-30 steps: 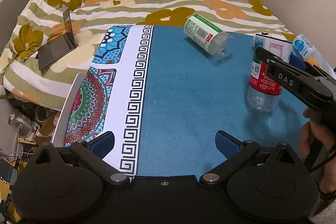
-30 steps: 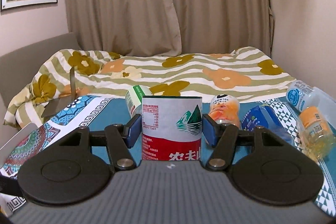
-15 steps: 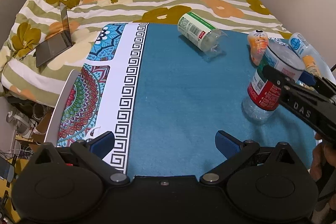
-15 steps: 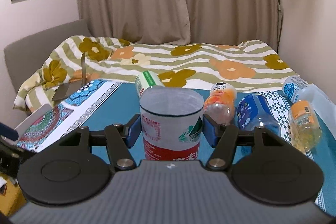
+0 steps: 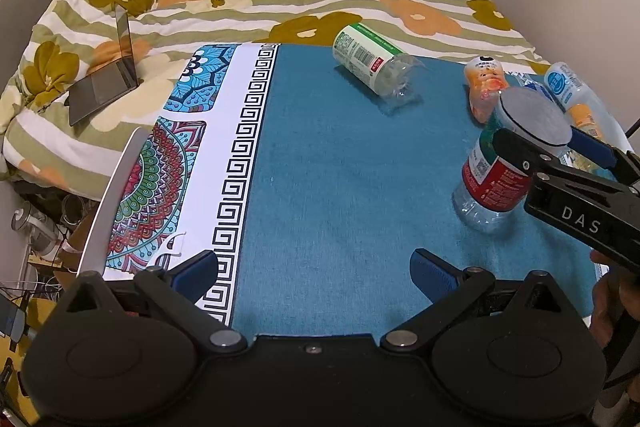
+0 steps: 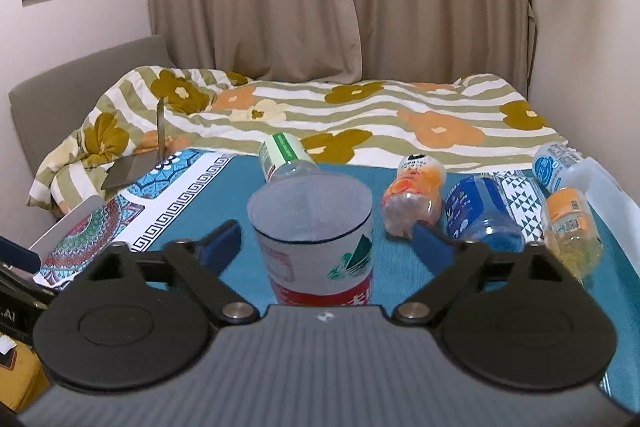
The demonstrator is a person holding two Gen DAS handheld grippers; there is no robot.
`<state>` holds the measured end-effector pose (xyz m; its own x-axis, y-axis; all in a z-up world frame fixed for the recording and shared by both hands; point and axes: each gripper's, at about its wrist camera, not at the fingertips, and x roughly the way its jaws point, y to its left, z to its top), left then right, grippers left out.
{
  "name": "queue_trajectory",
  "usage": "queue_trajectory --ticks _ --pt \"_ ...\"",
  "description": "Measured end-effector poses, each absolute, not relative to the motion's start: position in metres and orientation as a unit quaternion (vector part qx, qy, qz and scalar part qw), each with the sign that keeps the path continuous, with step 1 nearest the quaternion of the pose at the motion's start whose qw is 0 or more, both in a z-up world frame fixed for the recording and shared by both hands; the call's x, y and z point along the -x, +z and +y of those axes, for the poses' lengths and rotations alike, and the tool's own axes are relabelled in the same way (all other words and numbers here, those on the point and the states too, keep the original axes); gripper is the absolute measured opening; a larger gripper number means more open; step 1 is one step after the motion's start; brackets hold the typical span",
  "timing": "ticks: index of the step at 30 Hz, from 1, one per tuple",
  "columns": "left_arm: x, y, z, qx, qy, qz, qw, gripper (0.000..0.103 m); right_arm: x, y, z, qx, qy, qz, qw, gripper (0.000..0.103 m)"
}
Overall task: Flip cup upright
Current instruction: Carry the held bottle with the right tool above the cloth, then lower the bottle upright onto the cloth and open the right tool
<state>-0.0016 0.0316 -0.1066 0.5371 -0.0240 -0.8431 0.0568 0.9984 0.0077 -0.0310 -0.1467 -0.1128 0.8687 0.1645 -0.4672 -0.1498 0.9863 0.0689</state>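
The cup (image 6: 316, 251) is a cut clear bottle with a red and white label. It stands on its base on the teal cloth (image 5: 340, 167), open mouth up. My right gripper (image 6: 327, 243) is open, its blue pads (image 6: 222, 239) apart from the cup's walls on both sides. From the left wrist view the cup (image 5: 494, 183) is at the right, with the right gripper (image 5: 538, 141) around its rim. My left gripper (image 5: 314, 269) hangs open over the cloth's near edge, holding nothing.
A green-labelled cup (image 5: 372, 61) lies on its side at the cloth's far edge. Several cut bottles (image 6: 484, 211) lie on their sides at the right. A laptop (image 5: 104, 83) sits on the flowered bedding. A silver panel (image 5: 116, 195) stands at the left.
The right gripper's fingers have spread off the cup, which now stands free on the cloth. The right wrist view rose and looks down into the cup's mouth.
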Motion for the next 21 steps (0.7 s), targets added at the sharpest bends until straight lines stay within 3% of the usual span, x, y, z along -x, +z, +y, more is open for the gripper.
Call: queue_trajectory --ticks 7,21 --pt "0.007 -0.096 0.028 -0.017 -0.022 0.469 0.883 0.103 0.033 -0.106 -0.152 -0.019 0.084 0.269 0.959 0.103" --pt "0.029 -0.019 0.006 -0.028 -0.035 0.402 0.915 0.103 0.076 -0.006 -0.198 -0.033 0.023 0.343 0.938 0.103"
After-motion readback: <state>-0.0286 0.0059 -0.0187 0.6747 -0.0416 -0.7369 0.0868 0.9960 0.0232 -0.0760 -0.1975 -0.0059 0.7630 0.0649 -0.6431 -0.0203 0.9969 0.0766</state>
